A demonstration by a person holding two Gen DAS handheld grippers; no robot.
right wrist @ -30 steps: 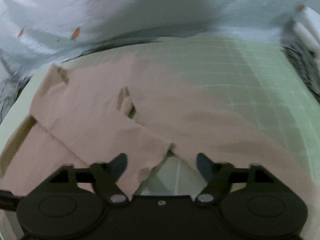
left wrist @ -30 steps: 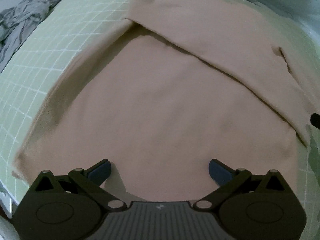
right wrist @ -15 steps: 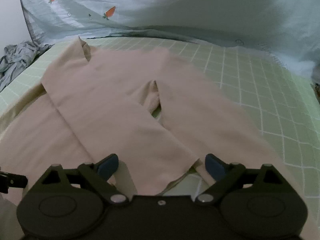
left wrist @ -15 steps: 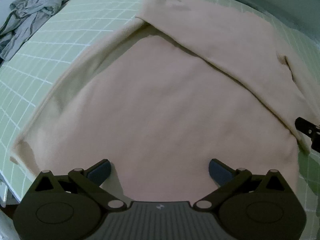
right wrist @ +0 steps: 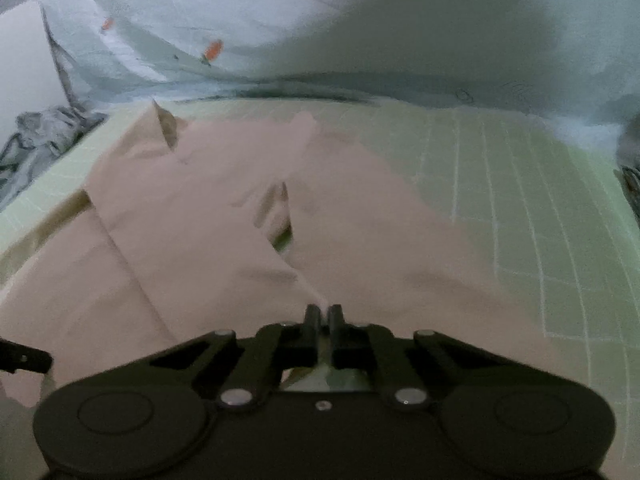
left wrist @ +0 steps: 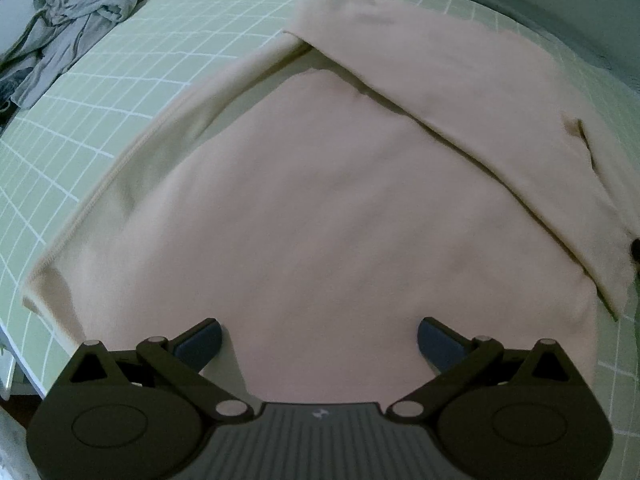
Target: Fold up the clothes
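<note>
At the far left, a crumpled grey garment (left wrist: 76,12) lies bunched at the edge of the green grid mat (left wrist: 132,60), not yet touched by either tool. Next to it, spread over most of the mat, lies the beige garment (left wrist: 320,208): its broad body is flat, and one long panel (left wrist: 472,108) is already folded diagonally across the upper part. The left gripper (left wrist: 319,340) hovers over the near hem with its fingers spread wide and holding nothing.

Further right, the right gripper (right wrist: 324,320) has its fingers pressed together on a thin fold of the beige cloth, at the near tip of the folded panel. Beyond it, a small slit in the fabric shows the mat underneath, and pale bedding with orange motifs (right wrist: 208,40) rises behind.

By my reading the fold is early: one panel is over, the body still needs halving, and the grey piece waits.

The right wrist view is blurred, so how much cloth sits between the fingers is unclear. The garment's right edge runs out of the left wrist view, and what kind of garment it is I cannot tell.
</note>
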